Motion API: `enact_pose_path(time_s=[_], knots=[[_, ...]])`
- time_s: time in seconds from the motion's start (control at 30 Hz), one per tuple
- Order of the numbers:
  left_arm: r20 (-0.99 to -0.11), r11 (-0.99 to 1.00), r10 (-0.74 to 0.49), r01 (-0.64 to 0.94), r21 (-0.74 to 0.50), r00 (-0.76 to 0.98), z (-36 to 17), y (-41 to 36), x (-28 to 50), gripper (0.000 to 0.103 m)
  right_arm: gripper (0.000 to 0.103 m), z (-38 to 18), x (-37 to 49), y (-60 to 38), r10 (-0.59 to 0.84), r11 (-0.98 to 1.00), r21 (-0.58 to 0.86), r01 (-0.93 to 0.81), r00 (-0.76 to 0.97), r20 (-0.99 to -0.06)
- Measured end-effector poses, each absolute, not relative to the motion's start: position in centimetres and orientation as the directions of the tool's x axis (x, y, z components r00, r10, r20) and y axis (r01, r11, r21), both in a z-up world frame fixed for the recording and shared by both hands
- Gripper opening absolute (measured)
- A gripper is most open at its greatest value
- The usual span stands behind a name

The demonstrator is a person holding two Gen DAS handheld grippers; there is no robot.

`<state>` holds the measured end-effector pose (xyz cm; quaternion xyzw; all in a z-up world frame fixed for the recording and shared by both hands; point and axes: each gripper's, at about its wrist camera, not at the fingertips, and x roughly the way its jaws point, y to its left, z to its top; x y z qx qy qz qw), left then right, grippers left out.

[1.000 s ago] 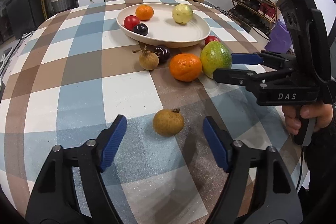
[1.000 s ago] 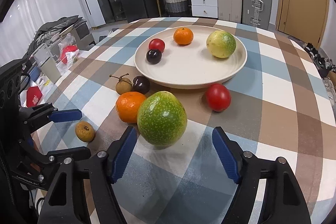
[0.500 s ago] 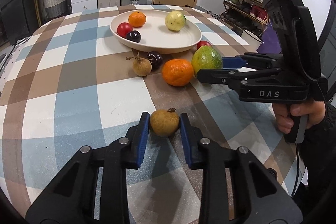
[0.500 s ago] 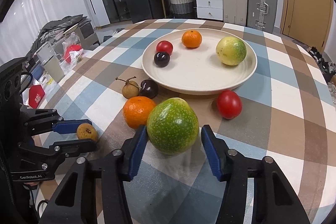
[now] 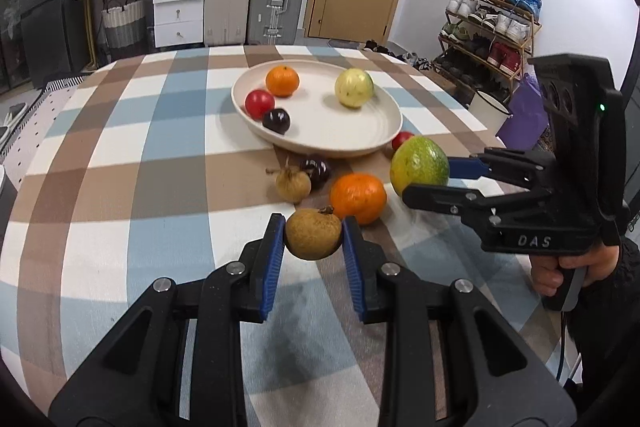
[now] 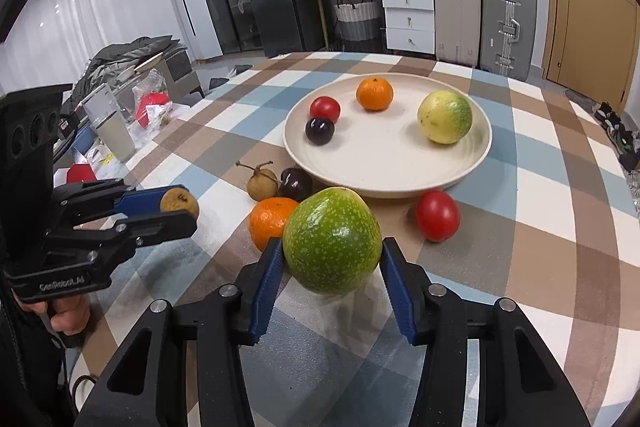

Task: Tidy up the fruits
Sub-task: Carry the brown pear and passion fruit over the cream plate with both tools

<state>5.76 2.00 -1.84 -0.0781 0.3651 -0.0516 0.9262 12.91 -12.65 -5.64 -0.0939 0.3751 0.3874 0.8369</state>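
My left gripper [image 5: 314,233] is shut on a small brown longan [image 5: 313,233] and holds it above the checked tablecloth; it also shows in the right wrist view [image 6: 179,203]. My right gripper [image 6: 332,259] is shut on a large green fruit [image 6: 332,247], lifted off the table; the same fruit shows in the left wrist view [image 5: 419,167]. A cream plate [image 6: 384,159] beyond holds an orange [image 6: 374,93], a red fruit [image 6: 325,108], a dark plum [image 6: 319,131] and a yellow-green fruit [image 6: 445,116].
On the cloth in front of the plate lie an orange [image 6: 271,221], a stemmed longan [image 6: 262,183], a dark plum [image 6: 295,183] and a red tomato [image 6: 437,215]. Suitcases and drawers stand behind the table; a shoe rack [image 5: 492,23] is at right.
Both grippers closed from open onto their fruits, then lifted them off the table and moved toward the plate.
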Motion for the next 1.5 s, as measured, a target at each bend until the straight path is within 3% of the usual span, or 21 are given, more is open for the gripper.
enact_pose_path(time_s=[0.6,1.17,1.5], knots=[[-0.6,0.994,-0.093,0.034,-0.108,0.794,1.3,0.7,11.7,0.026,0.05,-2.1,15.1,-16.7,0.603,0.727,0.163,-0.667,0.508,-0.615],[-0.596,0.993,-0.085,0.019,-0.116,0.799,1.0,1.3,16.5,0.026,0.05,-0.6,18.8,-15.8,0.596,0.74,0.159,-0.654,0.528,-0.605],[-0.614,0.993,-0.077,0.006,-0.117,0.786,-1.0,1.8,18.9,0.026,0.05,-2.7,21.3,-13.8,0.596,0.734,0.182,-0.654,0.492,-0.634]])
